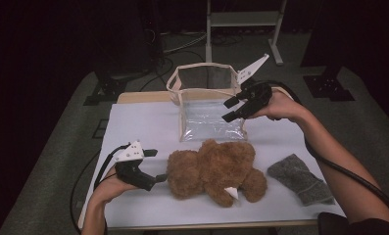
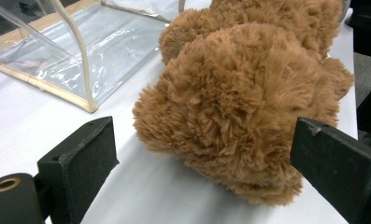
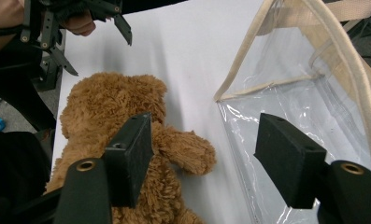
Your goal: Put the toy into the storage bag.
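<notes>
Teddy bear [image 1: 214, 171]: lay on its side at lower centre of the high view, on the white table [image 1: 143, 122], head towards the left.
Feel: looked light, soft and squashy; the long plush would likely give under the pads, so a shallow pinch might slip off.
Best hold: probably deep across the head or a limb, not just the fur.
Left gripper [image 1: 158, 165]: sat lower left, jaws apart on either side of the head, not pressing.
Right gripper [image 1: 232, 109]: hovered upper right of centre, jaws apart and empty, by the near corner of the bag.
Clear bag [image 1: 209, 120]: stood just behind the bear, top open, cream trim; walls looked floppy.
Grey cloth [image 1: 300, 178]: lay lower right, just beside the bear's feet.
</notes>
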`<control>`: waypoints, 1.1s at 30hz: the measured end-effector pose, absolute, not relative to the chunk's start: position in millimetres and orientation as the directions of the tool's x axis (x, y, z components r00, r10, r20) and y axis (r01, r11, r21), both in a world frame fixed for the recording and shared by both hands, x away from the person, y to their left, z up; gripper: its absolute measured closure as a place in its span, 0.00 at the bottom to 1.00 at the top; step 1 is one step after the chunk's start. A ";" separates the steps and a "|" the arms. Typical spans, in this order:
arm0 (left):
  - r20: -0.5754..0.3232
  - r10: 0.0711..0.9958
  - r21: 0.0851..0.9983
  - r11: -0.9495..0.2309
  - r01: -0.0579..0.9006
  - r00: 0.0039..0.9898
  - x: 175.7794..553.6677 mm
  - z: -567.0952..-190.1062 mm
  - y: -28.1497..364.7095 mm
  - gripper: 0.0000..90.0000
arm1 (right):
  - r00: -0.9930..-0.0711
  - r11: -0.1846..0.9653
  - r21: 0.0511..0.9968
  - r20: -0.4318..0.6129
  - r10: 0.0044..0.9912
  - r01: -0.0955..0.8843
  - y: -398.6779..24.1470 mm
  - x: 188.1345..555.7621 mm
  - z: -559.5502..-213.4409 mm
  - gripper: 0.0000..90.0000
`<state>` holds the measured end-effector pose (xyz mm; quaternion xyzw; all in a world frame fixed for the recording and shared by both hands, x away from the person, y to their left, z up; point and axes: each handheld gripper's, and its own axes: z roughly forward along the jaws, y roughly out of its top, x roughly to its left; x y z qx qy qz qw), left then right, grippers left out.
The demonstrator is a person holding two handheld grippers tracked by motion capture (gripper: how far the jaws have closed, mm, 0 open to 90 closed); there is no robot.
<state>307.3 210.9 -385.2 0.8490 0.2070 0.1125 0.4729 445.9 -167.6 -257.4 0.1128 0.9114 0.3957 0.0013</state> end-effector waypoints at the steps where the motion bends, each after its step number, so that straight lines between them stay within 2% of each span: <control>1: -0.005 0.458 0.849 -0.468 0.246 0.889 307.3 -385.7 210.8 0.07 | -0.975 0.662 0.721 0.087 0.206 0.205 -167.4 446.1 -256.9 0.39; 23: -0.022 0.498 0.844 -0.456 0.283 0.867 303.8 -388.6 221.0 0.07 | -0.978 0.702 0.688 0.065 0.196 0.186 -140.3 475.3 -237.0 0.40; 25: -0.019 0.502 0.844 -0.456 0.284 0.865 304.0 -388.6 221.0 0.04 | -0.979 0.708 0.682 0.062 0.194 0.183 -138.1 479.3 -236.1 0.40; 33: -0.019 0.507 0.839 -0.461 0.290 0.862 304.8 -389.6 223.9 0.04 | -0.975 0.725 0.661 0.053 0.215 0.196 -131.3 497.5 -233.8 0.40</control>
